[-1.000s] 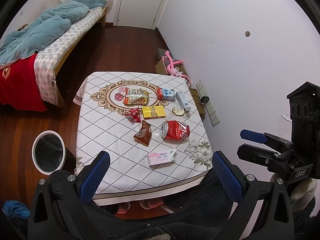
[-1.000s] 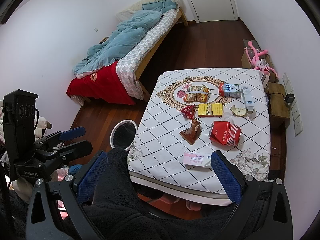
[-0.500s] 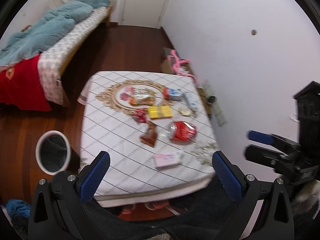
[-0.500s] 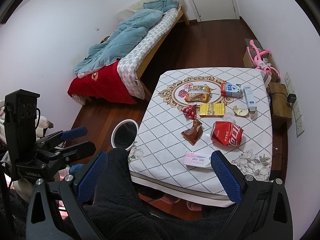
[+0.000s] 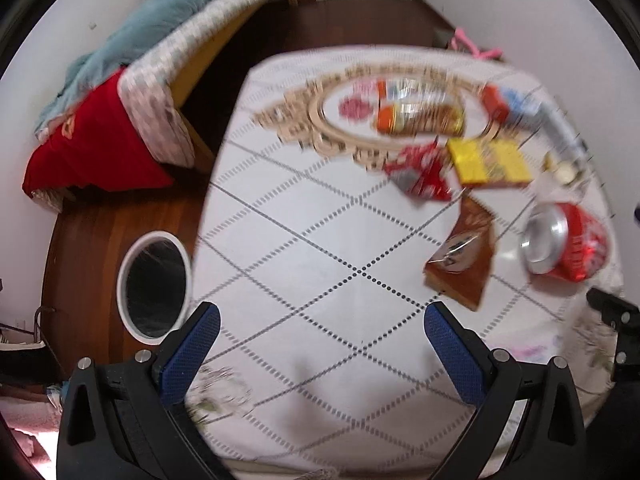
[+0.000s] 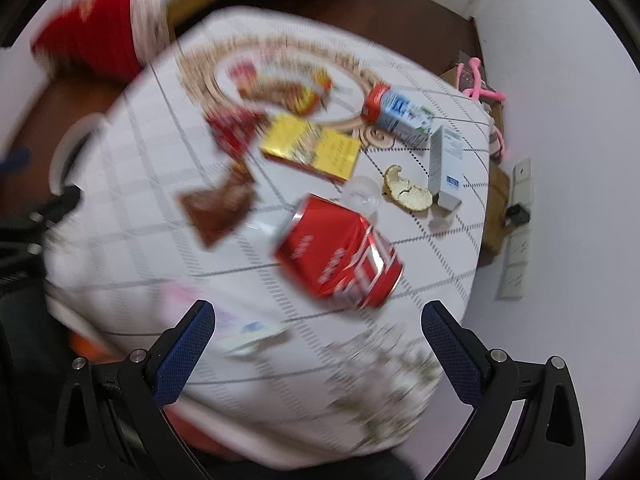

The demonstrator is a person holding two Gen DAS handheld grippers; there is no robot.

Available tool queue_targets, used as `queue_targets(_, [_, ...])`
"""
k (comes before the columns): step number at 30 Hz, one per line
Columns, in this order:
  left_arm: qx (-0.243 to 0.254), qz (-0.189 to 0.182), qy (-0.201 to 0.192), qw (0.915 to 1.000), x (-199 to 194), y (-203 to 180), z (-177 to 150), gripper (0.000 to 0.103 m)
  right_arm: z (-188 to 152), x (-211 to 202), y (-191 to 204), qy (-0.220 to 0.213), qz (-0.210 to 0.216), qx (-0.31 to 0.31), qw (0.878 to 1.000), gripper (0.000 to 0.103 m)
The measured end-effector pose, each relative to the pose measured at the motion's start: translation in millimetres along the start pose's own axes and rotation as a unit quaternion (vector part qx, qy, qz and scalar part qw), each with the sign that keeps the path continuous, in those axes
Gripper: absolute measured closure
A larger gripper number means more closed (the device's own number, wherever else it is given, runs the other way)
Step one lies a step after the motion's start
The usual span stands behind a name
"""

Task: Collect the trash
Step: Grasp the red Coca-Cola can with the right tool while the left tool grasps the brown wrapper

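1. The left gripper (image 5: pixel 320 354) was held spread wide with nothing between its blue pads, above bare tablecloth (image 5: pixel 304 240).
2. The right gripper (image 6: pixel 318 344) was likewise spread and empty.
3. The crushed red can (image 6: pixel 340 254) was seen lying on its side just ahead of the right gripper, its long axis slanting toward the right; the right hand was judged the nearer.
4. The brown wrapper (image 5: pixel 460 264) lay ahead and right of the left gripper, and the bin (image 5: pixel 154 284) stood on the floor to its left.
5. Farther litter was smeared by motion blur, and the pink slip (image 6: pixel 224 320) was hardly readable.
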State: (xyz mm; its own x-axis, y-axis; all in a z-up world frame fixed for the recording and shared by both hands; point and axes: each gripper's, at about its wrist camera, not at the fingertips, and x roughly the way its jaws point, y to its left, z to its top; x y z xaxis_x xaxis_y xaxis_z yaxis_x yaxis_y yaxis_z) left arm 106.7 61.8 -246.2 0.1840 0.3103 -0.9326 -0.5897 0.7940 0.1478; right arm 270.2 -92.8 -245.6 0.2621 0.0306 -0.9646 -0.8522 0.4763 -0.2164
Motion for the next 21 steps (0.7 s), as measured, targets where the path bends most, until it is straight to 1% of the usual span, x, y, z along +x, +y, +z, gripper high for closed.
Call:
queue_targets(2, [0.005,-0.001,0.017,0.9998,17.4,-9.9,1.3,0.000,12.5,26.1,4.3,0.017,-0.034,-0.049,0.998,0.000])
queue_targets(3, [0.007,0.000,0.023,0.9997,24.2,-13.4,1.9,0.000,17.7,39.5,7.4,0.029,-0.050,-0.079,0.995,0.000])
queue_targets(5, [0.015,-0.002,0.032,0.9994,36.1,-22.0,2.9,0.000,25.0,58.5,8.2,0.045,-0.065,-0.117,0.990,0.000])
queue_targets(8, [0.027,-0.004,0.043,0.9987,45.3,-28.8,3.5,0.000,33.9,83.6,8.0,0.073,-0.051,-0.140,0.986,0.000])
queue_targets(10, [0.035,-0.005,0.043,0.9984,48.4,-32.7,4.9,0.000,38.0,96.7,6.3,0.084,-0.040,-0.143,0.985,0.000])
queue_targets(11, [0.041,-0.007,0.042,0.9983,47.5,-33.5,5.8,0.000,40.0,101.7,4.4,0.087,-0.038,-0.138,0.986,0.002])
queue_targets(13, [0.051,-0.010,0.037,0.9980,47.3,-35.8,8.7,0.000,42.4,105.5,-2.0,0.090,-0.012,-0.111,0.990,0.014])
queue_targets(15, [0.059,-0.023,0.035,0.9973,45.5,-37.9,14.7,0.000,43.0,104.4,-10.8,0.086,0.012,-0.076,0.993,0.014])
queue_targets(17, [0.064,-0.043,0.037,0.9963,45.4,-41.4,20.9,0.000,40.2,101.1,-25.5,0.088,0.059,-0.014,0.994,0.014])
queue_targets(18, [0.065,-0.060,0.041,0.9952,45.5,-43.6,24.1,0.000,38.4,100.7,-31.3,0.090,0.071,0.009,0.993,0.015])
queue_targets(19, [0.065,-0.083,0.045,0.9935,46.8,-45.5,27.4,0.000,34.2,99.9,-40.2,0.094,0.087,0.048,0.991,0.015])
queue_targets(20, [0.062,-0.107,0.052,0.9910,47.8,-49.0,30.5,0.000,29.1,99.6,-48.5,0.099,0.101,0.085,0.986,0.015])
queue_targets(21, [0.060,-0.128,0.057,0.9883,49.1,-53.2,33.5,0.000,20.2,98.9,-59.9,0.103,0.122,0.137,0.978,0.015])
